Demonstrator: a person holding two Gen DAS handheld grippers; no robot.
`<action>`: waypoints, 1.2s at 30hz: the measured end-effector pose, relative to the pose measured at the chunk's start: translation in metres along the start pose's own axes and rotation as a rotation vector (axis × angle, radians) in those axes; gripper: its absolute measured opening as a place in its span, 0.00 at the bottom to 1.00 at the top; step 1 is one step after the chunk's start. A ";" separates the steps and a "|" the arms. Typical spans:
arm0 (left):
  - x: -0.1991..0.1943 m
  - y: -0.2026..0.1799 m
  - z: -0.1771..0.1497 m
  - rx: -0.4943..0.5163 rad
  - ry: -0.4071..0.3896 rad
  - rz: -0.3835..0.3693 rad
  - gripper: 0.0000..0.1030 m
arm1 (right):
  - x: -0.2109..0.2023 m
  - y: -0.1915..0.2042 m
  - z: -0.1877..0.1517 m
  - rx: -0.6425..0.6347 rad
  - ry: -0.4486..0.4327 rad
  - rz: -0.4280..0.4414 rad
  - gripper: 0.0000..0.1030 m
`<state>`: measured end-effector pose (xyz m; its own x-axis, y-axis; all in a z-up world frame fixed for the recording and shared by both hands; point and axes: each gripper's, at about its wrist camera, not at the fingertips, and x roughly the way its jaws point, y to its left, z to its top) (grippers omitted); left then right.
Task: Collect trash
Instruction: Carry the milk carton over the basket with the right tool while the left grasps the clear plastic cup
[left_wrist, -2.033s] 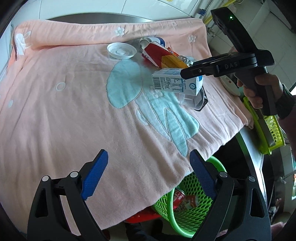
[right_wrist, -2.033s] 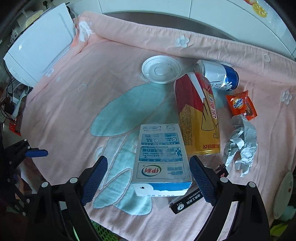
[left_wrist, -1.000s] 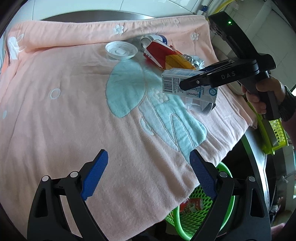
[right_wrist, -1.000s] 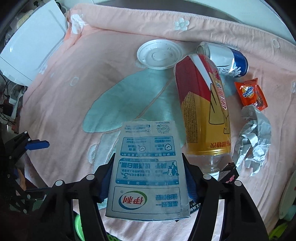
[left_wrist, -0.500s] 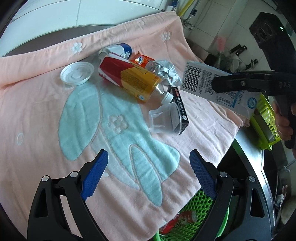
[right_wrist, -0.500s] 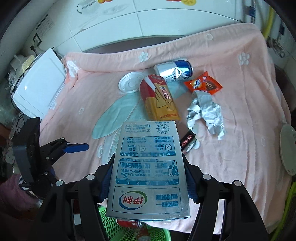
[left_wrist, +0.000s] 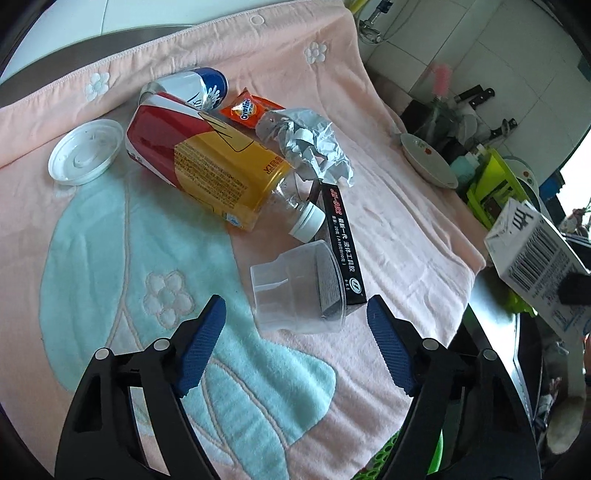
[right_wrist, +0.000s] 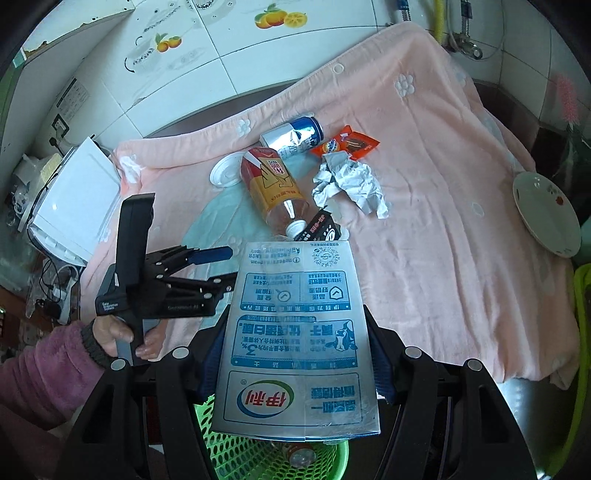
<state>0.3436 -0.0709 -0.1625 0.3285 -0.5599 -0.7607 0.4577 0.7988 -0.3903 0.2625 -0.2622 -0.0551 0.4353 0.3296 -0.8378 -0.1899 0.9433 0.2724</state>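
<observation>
My right gripper (right_wrist: 295, 350) is shut on a white and blue milk carton (right_wrist: 295, 339) and holds it above a green mesh basket (right_wrist: 258, 458) below the table edge. The carton also shows at the right of the left wrist view (left_wrist: 535, 258). My left gripper (left_wrist: 295, 339) is open and empty, just short of a clear plastic cup (left_wrist: 299, 291) lying on its side. Beyond the cup lie a black box (left_wrist: 341, 251), a red and yellow bottle (left_wrist: 207, 166), crumpled foil (left_wrist: 314, 147), an orange wrapper (left_wrist: 247, 107), a blue and silver can (left_wrist: 188, 88) and a white lid (left_wrist: 85, 151).
A pink towel (left_wrist: 110, 258) with a teal pattern covers the table. A white plate (right_wrist: 543, 214) lies at the towel's right edge. A white appliance (right_wrist: 74, 206) stands at the left. A green rack (left_wrist: 495, 184) and knives stand to the right.
My right gripper closed on the milk carton, lifted it off the towel and pulled it back over the green basket. My left gripper moved forward to the clear cup.
</observation>
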 end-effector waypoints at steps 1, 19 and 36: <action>0.003 0.001 0.001 -0.006 0.003 -0.005 0.71 | -0.001 -0.001 -0.004 0.005 -0.002 -0.002 0.60; -0.011 -0.005 -0.014 -0.006 -0.045 0.002 0.51 | -0.011 0.000 -0.044 0.041 -0.023 0.040 0.60; -0.123 -0.040 -0.078 0.013 -0.179 0.114 0.51 | -0.025 0.039 -0.120 -0.074 -0.029 0.086 0.60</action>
<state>0.2203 -0.0165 -0.0939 0.5195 -0.4971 -0.6950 0.4198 0.8569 -0.2992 0.1383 -0.2387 -0.0805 0.4395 0.4108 -0.7988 -0.2919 0.9063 0.3055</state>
